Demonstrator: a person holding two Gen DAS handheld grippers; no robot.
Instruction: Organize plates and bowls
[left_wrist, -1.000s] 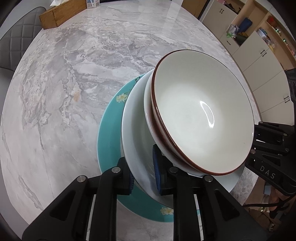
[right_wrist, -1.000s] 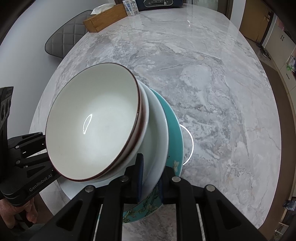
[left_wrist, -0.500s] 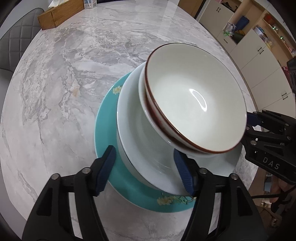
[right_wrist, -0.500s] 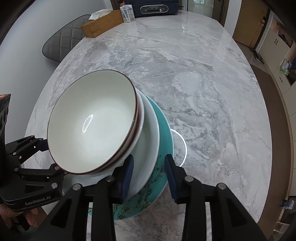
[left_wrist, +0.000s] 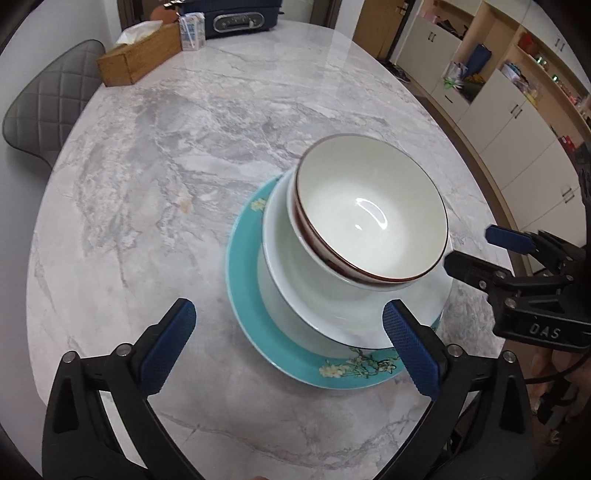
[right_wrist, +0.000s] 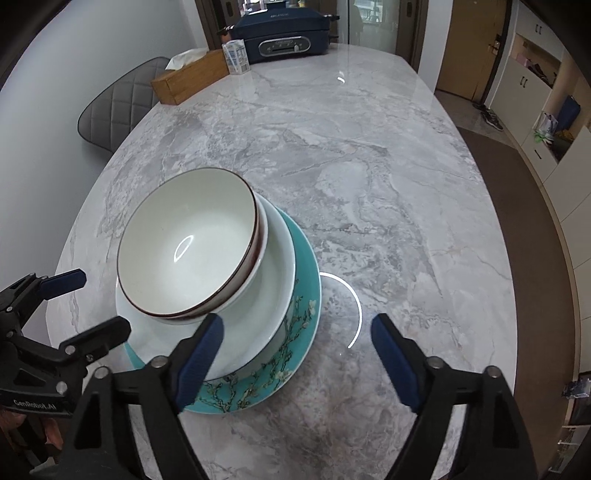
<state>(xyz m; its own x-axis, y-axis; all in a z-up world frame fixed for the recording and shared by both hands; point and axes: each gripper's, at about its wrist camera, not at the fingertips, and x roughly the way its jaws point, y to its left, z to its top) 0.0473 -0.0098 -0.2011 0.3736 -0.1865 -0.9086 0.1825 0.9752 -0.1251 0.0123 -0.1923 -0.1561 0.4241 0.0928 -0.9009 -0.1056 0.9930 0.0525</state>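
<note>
A stack stands on the marble table: a teal floral plate (left_wrist: 243, 295) at the bottom, a white plate (left_wrist: 295, 295) on it, and two nested white bowls with brown rims (left_wrist: 369, 214) on top. The same stack shows in the right wrist view: teal plate (right_wrist: 303, 280), white plate (right_wrist: 273, 295), bowls (right_wrist: 184, 243). My left gripper (left_wrist: 288, 339) is open and empty, just in front of the stack's near-left side. My right gripper (right_wrist: 295, 350) is open and empty, off the stack's right edge. Neither touches the dishes.
A wooden tissue box (left_wrist: 138, 61), a small carton (left_wrist: 192, 29) and a dark blue appliance (right_wrist: 284, 37) stand at the table's far end. A grey chair (left_wrist: 40, 107) is at the left. White cabinets (left_wrist: 517, 118) line the right wall.
Both grippers let go of the white plate's rim, opened wide and pulled back from the stack. The stack now rests on the table.
</note>
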